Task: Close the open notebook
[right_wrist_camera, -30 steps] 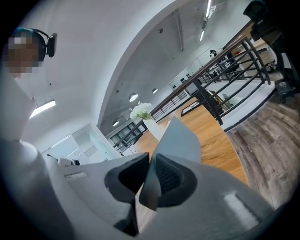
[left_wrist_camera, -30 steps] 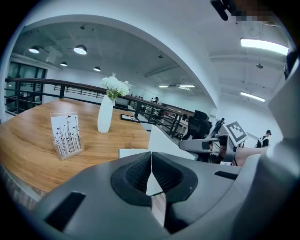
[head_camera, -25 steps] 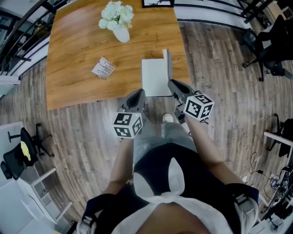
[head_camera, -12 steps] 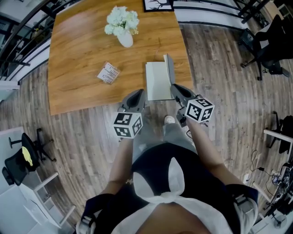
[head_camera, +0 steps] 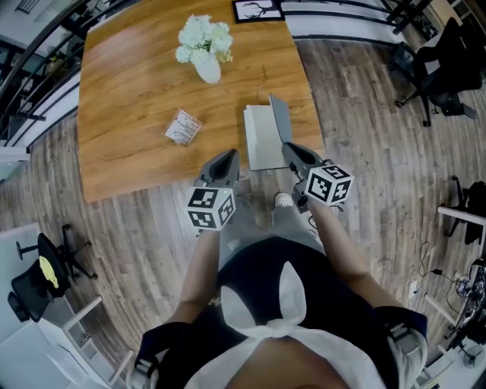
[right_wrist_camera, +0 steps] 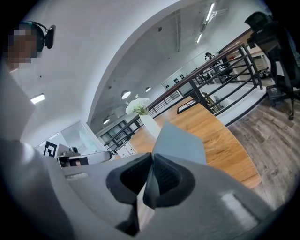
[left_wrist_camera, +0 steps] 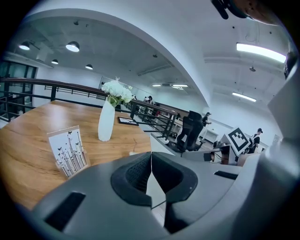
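Note:
The notebook [head_camera: 260,137] lies open near the front edge of the wooden table [head_camera: 129,99], its white page up. Its grey cover [head_camera: 279,118] stands raised at the right side and tilts over the page; it also fills the middle of the right gripper view [right_wrist_camera: 180,140]. My right gripper [head_camera: 291,149] sits at the cover's near lower corner. Its jaws have just been closing and now meet [right_wrist_camera: 151,164], with nothing visible between the pads. Just off the table's edge, left of the notebook, my left gripper [head_camera: 226,159] is shut and empty [left_wrist_camera: 151,161].
A white vase of flowers [head_camera: 205,53] and a printed card [head_camera: 182,127] stand on the table left of the notebook. A framed picture [head_camera: 256,10] lies at the far edge. Office chairs [head_camera: 433,68] stand on the wood floor to the right.
The grey cover shows a wider face now and tilts more over the page. Both grippers have edged slightly towards the table.

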Available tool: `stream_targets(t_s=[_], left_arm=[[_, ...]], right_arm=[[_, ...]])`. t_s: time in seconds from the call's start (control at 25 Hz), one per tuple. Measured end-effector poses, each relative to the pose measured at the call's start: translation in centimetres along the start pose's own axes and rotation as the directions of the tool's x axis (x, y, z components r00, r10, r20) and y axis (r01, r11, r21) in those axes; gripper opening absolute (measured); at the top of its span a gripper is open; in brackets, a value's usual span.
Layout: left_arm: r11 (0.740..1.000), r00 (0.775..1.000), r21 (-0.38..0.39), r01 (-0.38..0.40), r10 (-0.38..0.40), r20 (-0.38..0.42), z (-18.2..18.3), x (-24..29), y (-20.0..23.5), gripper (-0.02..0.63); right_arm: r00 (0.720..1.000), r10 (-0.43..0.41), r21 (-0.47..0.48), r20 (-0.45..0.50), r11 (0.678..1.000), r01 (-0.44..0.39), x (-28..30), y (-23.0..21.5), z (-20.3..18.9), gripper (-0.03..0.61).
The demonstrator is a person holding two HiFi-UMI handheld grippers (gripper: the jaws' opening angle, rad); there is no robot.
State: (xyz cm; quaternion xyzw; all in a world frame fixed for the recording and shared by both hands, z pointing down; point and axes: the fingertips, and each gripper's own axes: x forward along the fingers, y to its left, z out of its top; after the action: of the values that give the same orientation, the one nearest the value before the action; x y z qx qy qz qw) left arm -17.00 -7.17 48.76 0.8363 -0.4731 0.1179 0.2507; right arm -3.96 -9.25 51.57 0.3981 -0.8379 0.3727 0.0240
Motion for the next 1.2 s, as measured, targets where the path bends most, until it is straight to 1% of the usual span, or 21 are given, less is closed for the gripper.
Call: stream_targets(t_s=[0.52,1.2], left_arm=[[0.999,0.999,0.001,0.036,-0.036,-0.009,0.4,0.2,2.2,0.020],[0.998,0.998,-0.006,0.064,-0.064,-0.028,0.5,0.4,4.3,0.020]], right_arm=[[0.999,-0.031,0.008,-0.020,0.999,0.031,1.8,0.8,-1.2,0.011],[0.997,-0.064,0.014,-0.048,0.998,0.064,3.8,1.5,-2.6,0.011]])
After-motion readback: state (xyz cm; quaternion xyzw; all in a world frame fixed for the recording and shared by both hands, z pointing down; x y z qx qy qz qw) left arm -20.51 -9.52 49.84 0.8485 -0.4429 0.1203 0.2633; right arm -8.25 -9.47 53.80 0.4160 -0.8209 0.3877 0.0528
